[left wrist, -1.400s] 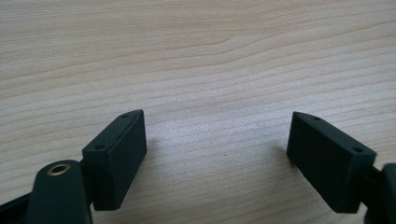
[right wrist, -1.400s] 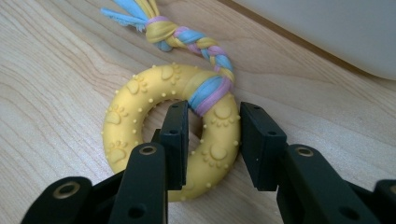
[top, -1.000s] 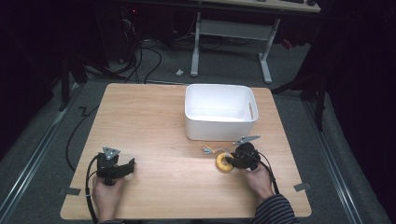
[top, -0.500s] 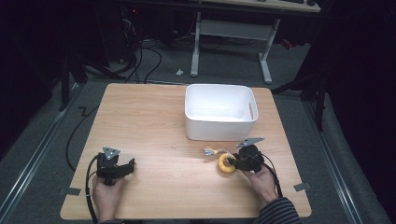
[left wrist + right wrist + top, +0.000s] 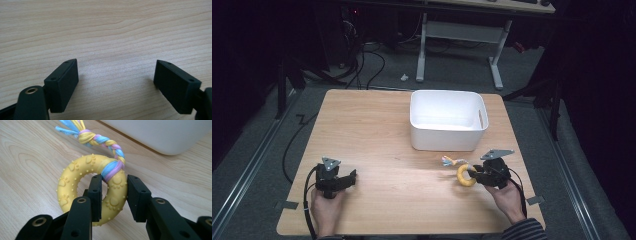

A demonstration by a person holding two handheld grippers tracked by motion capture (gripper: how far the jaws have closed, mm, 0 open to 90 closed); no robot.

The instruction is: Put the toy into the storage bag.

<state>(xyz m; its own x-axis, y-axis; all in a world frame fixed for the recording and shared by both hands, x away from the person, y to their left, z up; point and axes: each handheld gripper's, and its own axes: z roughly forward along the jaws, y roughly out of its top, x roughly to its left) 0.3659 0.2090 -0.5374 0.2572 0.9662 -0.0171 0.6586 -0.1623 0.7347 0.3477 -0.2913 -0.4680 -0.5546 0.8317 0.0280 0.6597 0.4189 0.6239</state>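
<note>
Two grippers sit over the near half of a light wooden table (image 5: 377,130), one in each of the person's hands. At the near right, the right gripper (image 5: 472,174) has its jaws clamped on a yellow rubber ring toy (image 5: 463,176): in the right gripper view one jaw passes through the ring's hole and the other presses on the outer edge, so the ring's band is pinched between the two pads. That ring (image 5: 90,187) is studded with small bumps and paw-print marks, and a braided rope tail (image 5: 100,141) of blue, pink and yellow strands is knotted round its far side and trails away toward the far left, ending in loose frayed strips. In the high view the same rope tail (image 5: 449,161) lies on the wood just beyond the ring, between the ring and a white plastic bin (image 5: 447,142). Whether the ring rests on the table or is lifted a little off it cannot be told. The bin stands in the far right part of the table, just beyond the toy, upright with its open top showing a bare white inside; its near wall fills the upper right corner of the right gripper view. At the near left, well apart from the toy, the left gripper (image 5: 353,176) is held low over the wood, pointing right; its jaws stand wide apart with only bare wood grain between them in the left gripper view. A black cable (image 5: 307,200) loops from it beside the person's left hand (image 5: 327,210).
</note>
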